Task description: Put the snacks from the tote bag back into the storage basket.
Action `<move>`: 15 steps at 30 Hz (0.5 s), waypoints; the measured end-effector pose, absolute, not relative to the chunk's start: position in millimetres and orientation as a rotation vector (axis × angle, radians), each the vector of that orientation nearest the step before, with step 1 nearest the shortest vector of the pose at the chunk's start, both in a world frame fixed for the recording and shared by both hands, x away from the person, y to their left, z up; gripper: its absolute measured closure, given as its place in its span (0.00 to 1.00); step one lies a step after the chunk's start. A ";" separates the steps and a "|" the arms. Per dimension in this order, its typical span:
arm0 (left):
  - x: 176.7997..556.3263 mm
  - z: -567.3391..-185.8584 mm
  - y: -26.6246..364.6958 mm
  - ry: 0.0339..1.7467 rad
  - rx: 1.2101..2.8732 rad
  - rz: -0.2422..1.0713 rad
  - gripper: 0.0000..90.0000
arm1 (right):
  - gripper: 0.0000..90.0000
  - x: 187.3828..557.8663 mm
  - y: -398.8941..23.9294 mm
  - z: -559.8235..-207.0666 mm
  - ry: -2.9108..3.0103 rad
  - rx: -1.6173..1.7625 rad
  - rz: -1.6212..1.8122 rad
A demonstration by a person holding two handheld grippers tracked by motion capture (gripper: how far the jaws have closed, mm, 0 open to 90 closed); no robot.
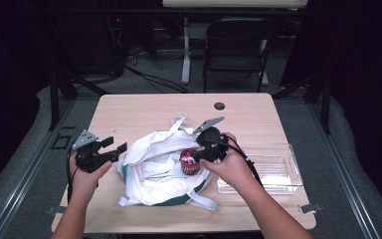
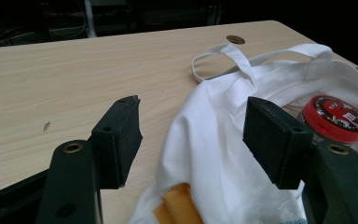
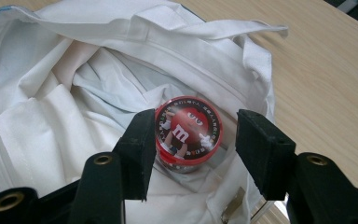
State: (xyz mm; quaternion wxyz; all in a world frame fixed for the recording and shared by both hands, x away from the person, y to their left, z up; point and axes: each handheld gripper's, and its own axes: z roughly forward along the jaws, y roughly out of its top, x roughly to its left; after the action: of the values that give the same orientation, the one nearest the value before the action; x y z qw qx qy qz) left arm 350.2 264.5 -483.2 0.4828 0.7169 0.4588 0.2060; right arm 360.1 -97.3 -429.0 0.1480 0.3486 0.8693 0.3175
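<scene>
Over the bag [image 1: 151, 172], your right gripper [image 3: 191, 140] grips the red-lidded tub [image 3: 189, 133]; left gripper [image 2: 191, 140] hangs released at the left edge. Step: extraction. Next: lift clear toward the tray [image 1: 283, 172].

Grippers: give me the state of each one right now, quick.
Left gripper: open, holding nothing, beside the white bag.
Right gripper: partly open around the red-lidded tub in the bag; whether it grips the tub cannot be told.
</scene>
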 end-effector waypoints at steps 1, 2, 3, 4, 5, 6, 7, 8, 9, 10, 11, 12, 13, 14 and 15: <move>350.2 -483.1 264.7 1.119 1.746 0.501 0.41 | 0.52 361.7 -95.5 -429.9 2.503 1.003 0.916; 350.3 -483.1 264.8 1.118 1.745 0.504 0.41 | 0.51 362.5 -94.1 -430.0 2.510 1.006 0.907; 350.2 -483.1 264.7 1.118 1.743 0.503 0.41 | 0.51 363.6 -92.5 -430.9 2.514 1.005 0.912; 350.2 -483.1 264.8 1.118 1.743 0.503 0.41 | 0.50 364.3 -91.0 -430.8 2.520 1.003 0.899; 350.2 -483.0 264.9 1.117 1.744 0.505 0.41 | 0.48 364.8 -88.9 -431.4 2.518 1.003 0.899; 350.1 -483.0 264.9 1.118 1.743 0.504 0.41 | 0.47 365.4 -87.7 -431.9 2.520 1.003 0.901; 350.1 -482.9 264.8 1.118 1.742 0.504 0.41 | 0.46 366.2 -86.2 -432.6 2.528 1.006 0.899; 350.1 -482.8 265.0 1.117 1.744 0.505 0.41 | 0.45 367.1 -84.7 -433.0 2.537 1.008 0.891; 350.1 -482.7 264.9 1.118 1.741 0.505 0.41 | 0.44 368.1 -83.3 -433.9 2.547 1.008 0.895; 350.1 -482.6 265.3 1.116 1.742 0.506 0.41 | 0.43 369.3 -82.0 -435.1 2.554 1.009 0.892; 350.1 -482.6 265.3 1.116 1.741 0.506 0.41 | 0.42 370.5 -80.4 -436.3 2.567 1.016 0.880; 350.1 -482.4 265.6 1.116 1.741 0.508 0.41 | 0.41 371.2 -79.5 -436.5 2.580 1.021 0.866; 350.1 -482.4 265.6 1.116 1.740 0.508 0.41 | 0.41 372.4 -77.8 -437.9 2.591 1.028 0.860; 350.0 -482.4 265.7 1.117 1.739 0.509 0.41 | 0.41 373.3 -77.2 -439.1 2.595 1.030 0.867; 350.0 -482.3 265.8 1.116 1.740 0.508 0.41 | 0.41 374.1 -76.3 -439.9 2.602 1.033 0.864</move>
State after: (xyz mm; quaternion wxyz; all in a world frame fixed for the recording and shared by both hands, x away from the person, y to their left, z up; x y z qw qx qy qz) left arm 350.0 265.8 -482.3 0.4850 0.7147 0.4586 0.2088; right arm 374.1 -76.3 -439.9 0.1055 0.3507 0.8831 0.2932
